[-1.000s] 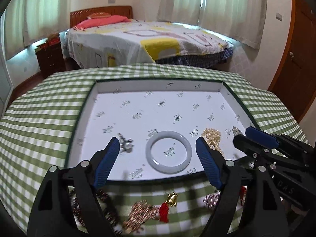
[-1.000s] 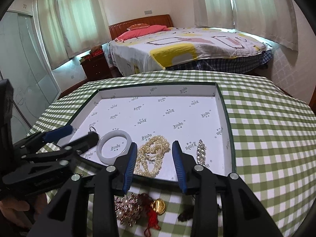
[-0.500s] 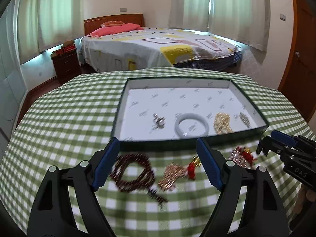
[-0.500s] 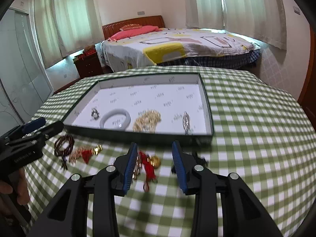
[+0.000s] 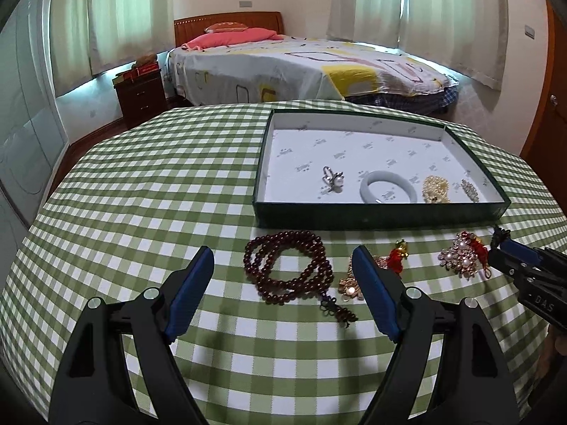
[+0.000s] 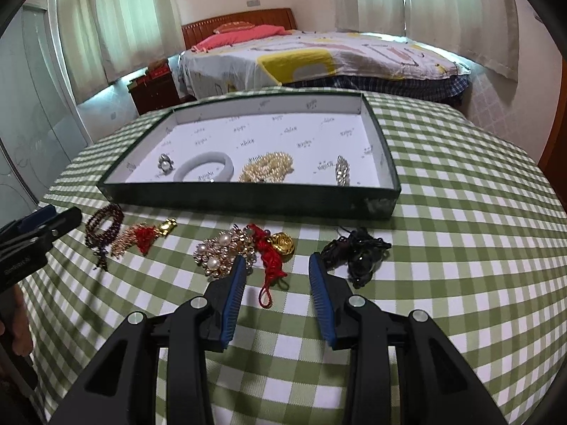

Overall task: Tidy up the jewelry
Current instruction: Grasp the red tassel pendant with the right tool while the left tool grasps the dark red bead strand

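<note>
Both grippers empty: left gripper [image 5: 283, 276] fingers spread wide over the brown bead bracelet [image 5: 288, 269] on the desk [image 5: 141, 194]; right gripper [image 6: 276, 262] fingers part-spread. Straddle the whole coil, pinch low, then lift to tray [image 5: 375, 216].

A home bedroom: a made bed [image 5: 301, 67] with pink pillows [image 5: 234, 37] and wooden headboard [image 5: 226, 23] is sitting beyond the left gripper [image 5: 283, 265], pale curtains [image 5: 450, 10] are hanging behind, a nightstand [image 5: 141, 95] standing beside.
</note>
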Available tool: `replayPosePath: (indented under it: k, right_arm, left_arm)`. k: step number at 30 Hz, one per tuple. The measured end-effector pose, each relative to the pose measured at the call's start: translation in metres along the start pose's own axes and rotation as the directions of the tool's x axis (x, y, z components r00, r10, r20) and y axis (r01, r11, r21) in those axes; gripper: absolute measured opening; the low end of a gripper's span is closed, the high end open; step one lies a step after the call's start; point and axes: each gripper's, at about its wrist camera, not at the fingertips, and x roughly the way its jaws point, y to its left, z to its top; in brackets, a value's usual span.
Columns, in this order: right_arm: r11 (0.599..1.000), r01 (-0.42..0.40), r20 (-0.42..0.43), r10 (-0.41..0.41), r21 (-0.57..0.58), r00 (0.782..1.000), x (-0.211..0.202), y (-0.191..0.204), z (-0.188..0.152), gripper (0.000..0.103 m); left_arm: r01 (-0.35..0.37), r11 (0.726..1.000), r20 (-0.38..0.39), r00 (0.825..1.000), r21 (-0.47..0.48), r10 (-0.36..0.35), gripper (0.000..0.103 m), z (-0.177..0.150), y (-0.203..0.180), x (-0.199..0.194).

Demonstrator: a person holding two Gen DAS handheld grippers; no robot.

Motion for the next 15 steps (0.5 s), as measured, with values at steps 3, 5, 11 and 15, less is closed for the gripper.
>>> replayPosePath:
  k: [3, 5, 11, 15]
  right_arm:
    - [1.0, 0.008, -0.021, -0.008, 0.0, 1.0, 0.007, 0.0, 0.0, 0.033]
    - [1.0, 0.001, -0.034, -0.001, -0.005, 0.999, 0.011, 0.001, 0.0, 0.03]
    - [1.0, 0.005, -0.051, -0.007, -0.03, 0.999, 0.015, 0.005, 0.0, 0.015]
    - [1.0, 0.007, -0.044, -0.008, -0.028, 0.999, 0.013, 0.004, 0.0, 0.01]
  left_arm:
    - [-0.003, 1.0, -0.005, 1.0, 0.0, 0.003, 0.078, -0.002, 0.001, 0.002]
    - [-0.005, 1.0, -0.009, 1.0, -0.001, 0.005, 0.078, -0.003, 0.002, 0.004]
    - [-0.005, 1.0, -0.025, 1.0, -0.002, 0.005, 0.078, -0.006, 0.001, 0.009]
    - [-0.004, 1.0, -0.031, 1.0, 0.003, 0.004, 0.078, -0.007, -0.001, 0.011]
